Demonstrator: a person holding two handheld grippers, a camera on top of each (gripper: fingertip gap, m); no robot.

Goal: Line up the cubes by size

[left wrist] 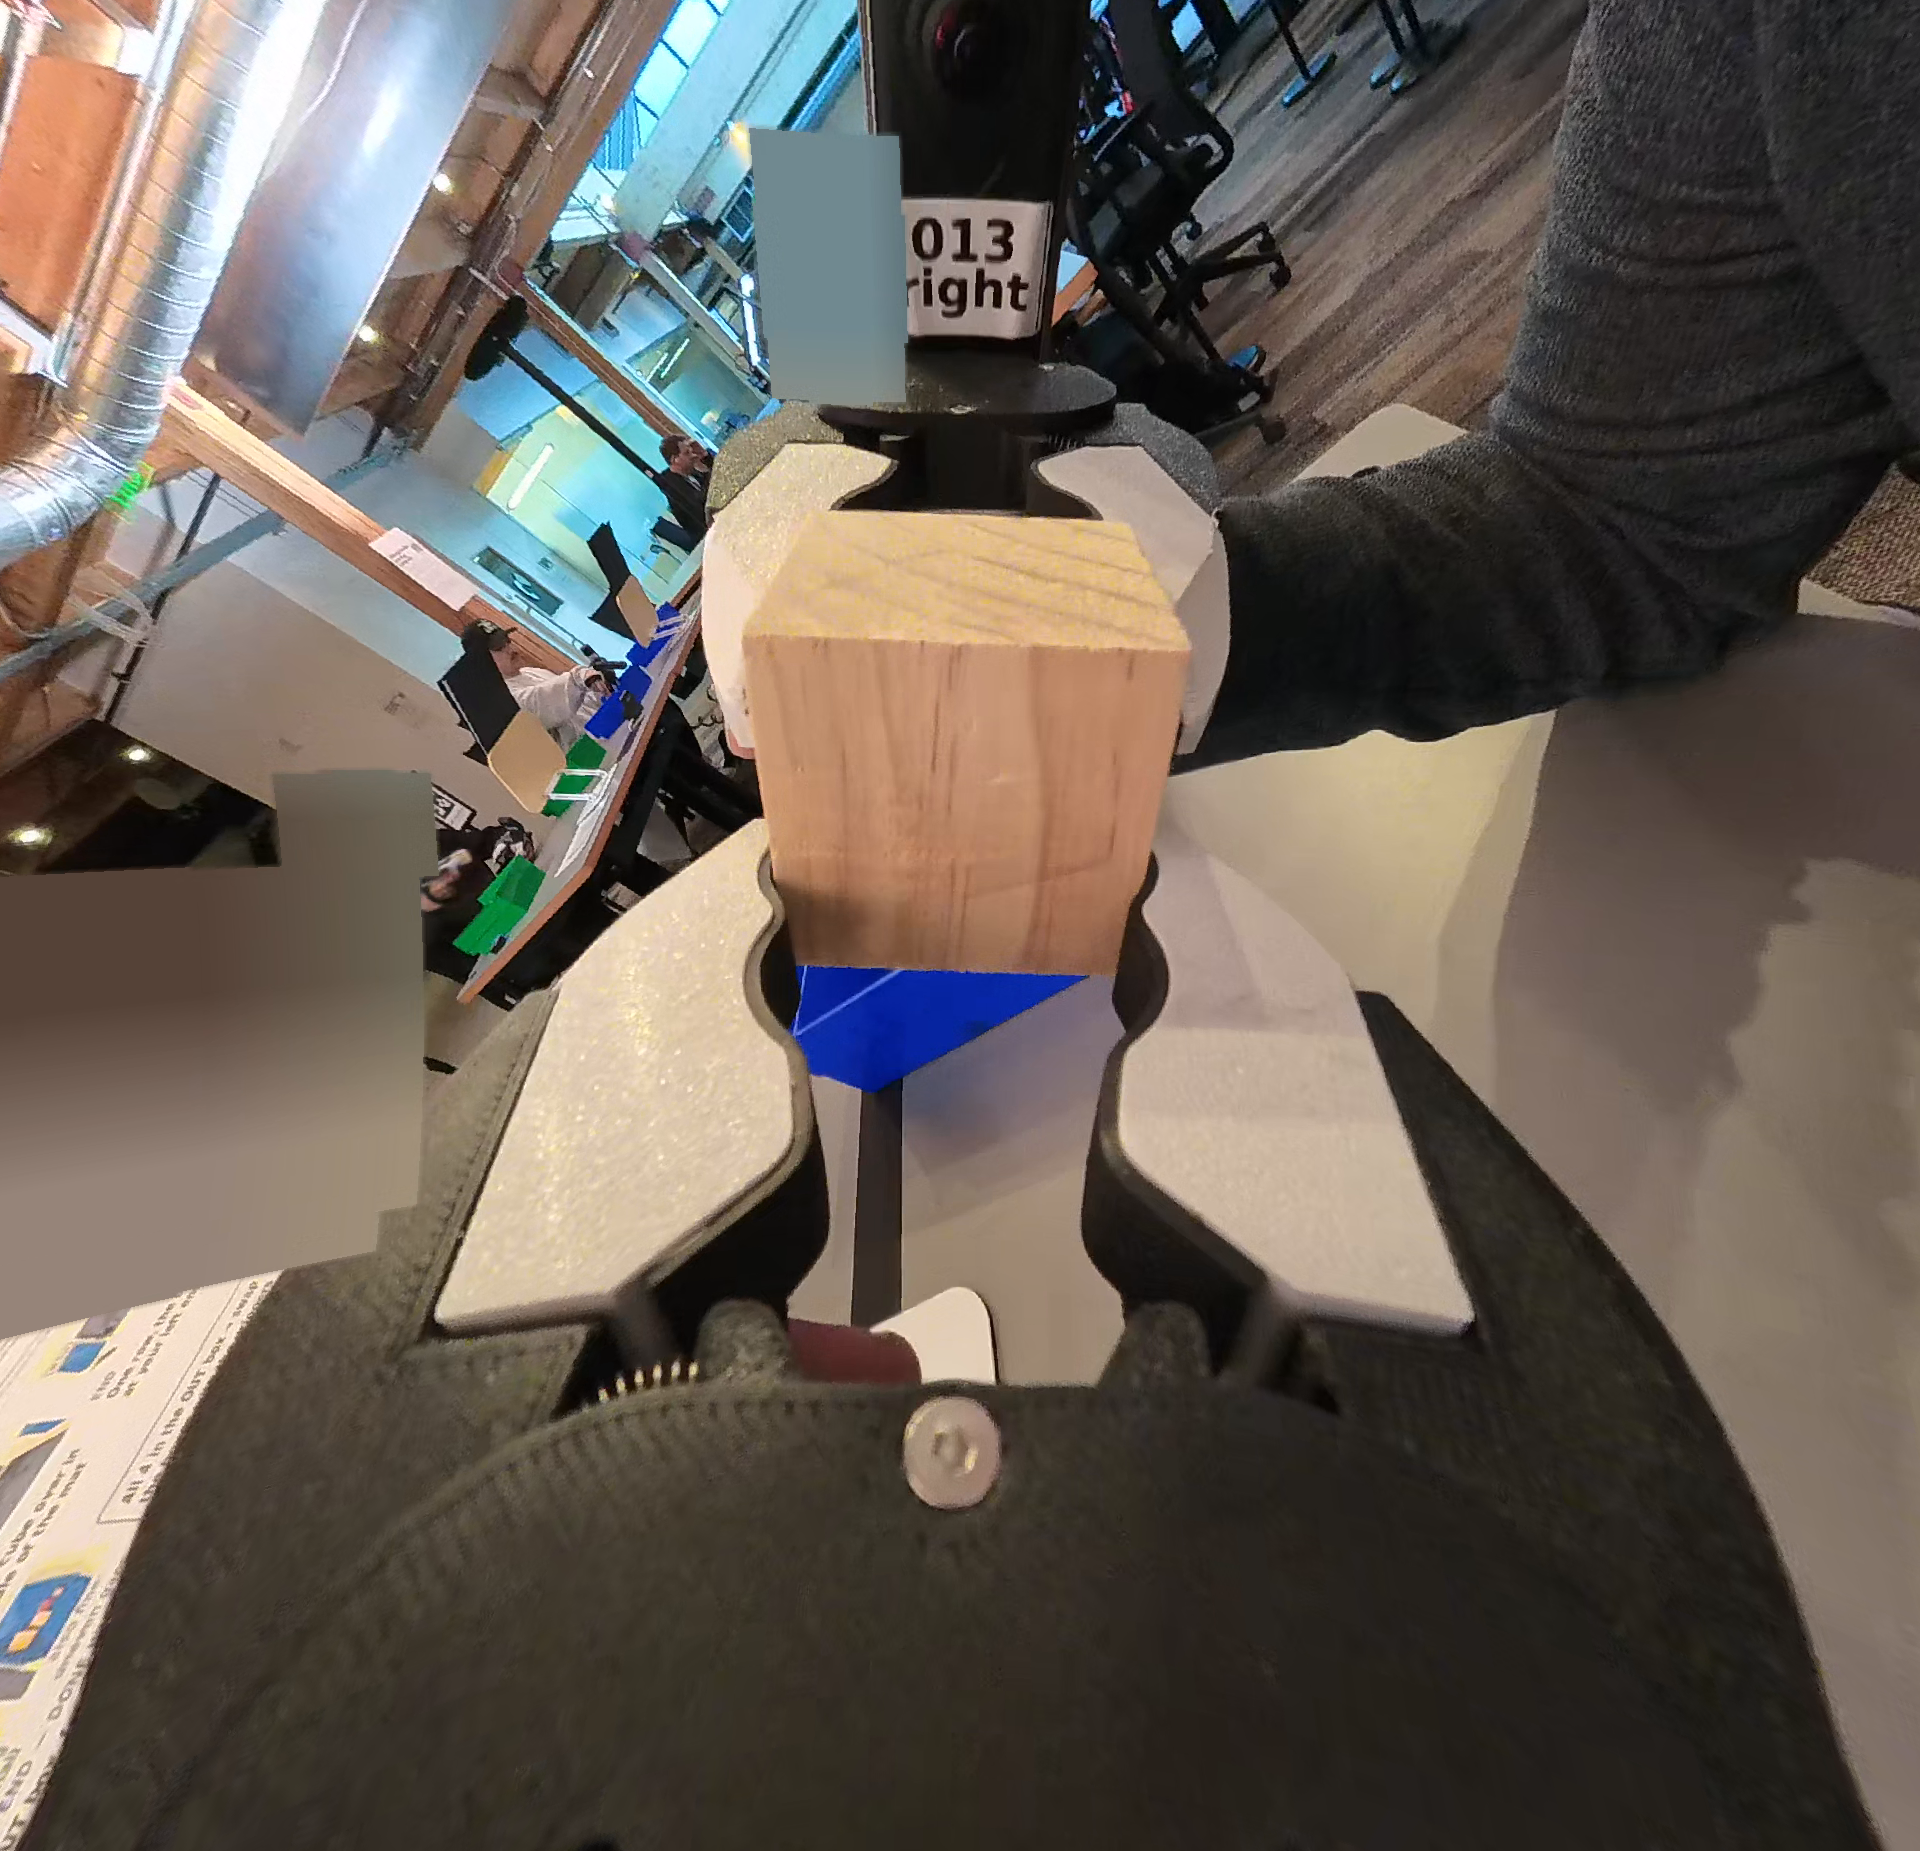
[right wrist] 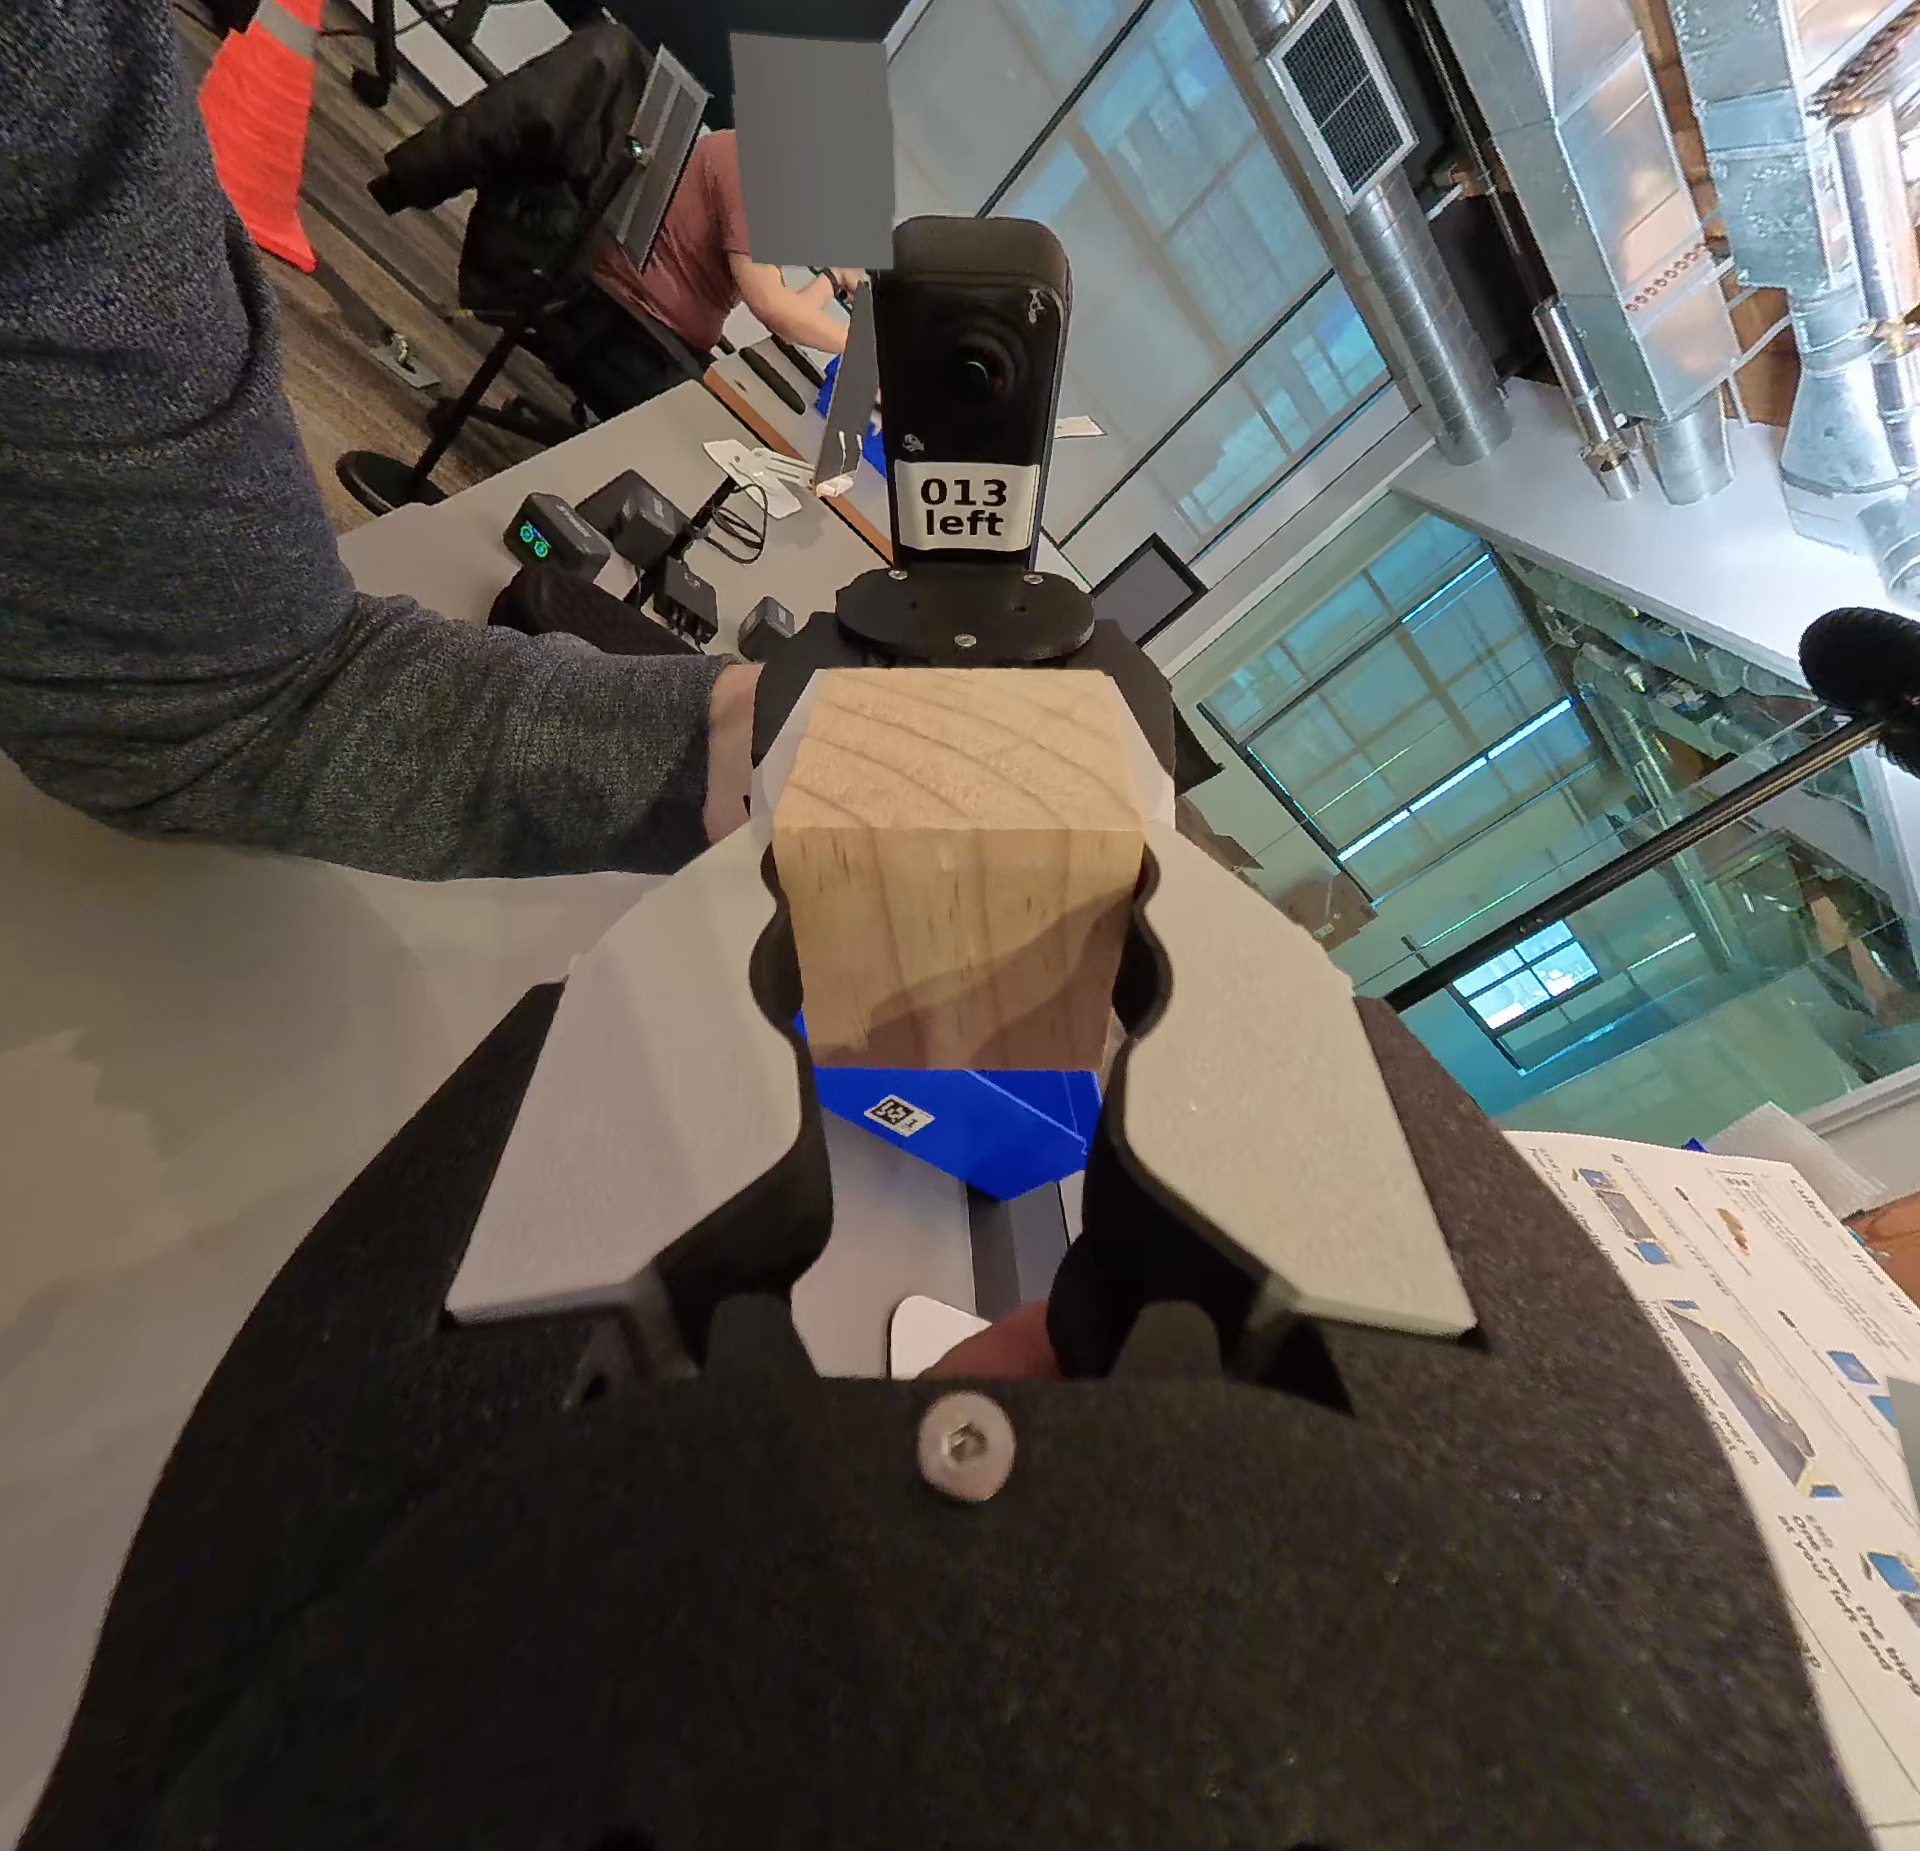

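- We are seeing only a blue wedge of the blue bin (left wrist: 914, 1022) under the wooden cube (left wrist: 961, 793); the cube is covering the rest of it.
- The cube is hiding the fingertips of the right gripper (left wrist: 961, 596) in the left wrist view, and most of the left gripper (right wrist: 961, 752) in the right wrist view.
- The picture's edge is cutting off the instruction sheet (right wrist: 1787, 1386) at the right.
- The grey sleeve (right wrist: 208, 554) is running out of the picture, so we are not seeing the person's upper arm.
- The small devices (right wrist: 623, 554) on the far table are too small for us to identify.
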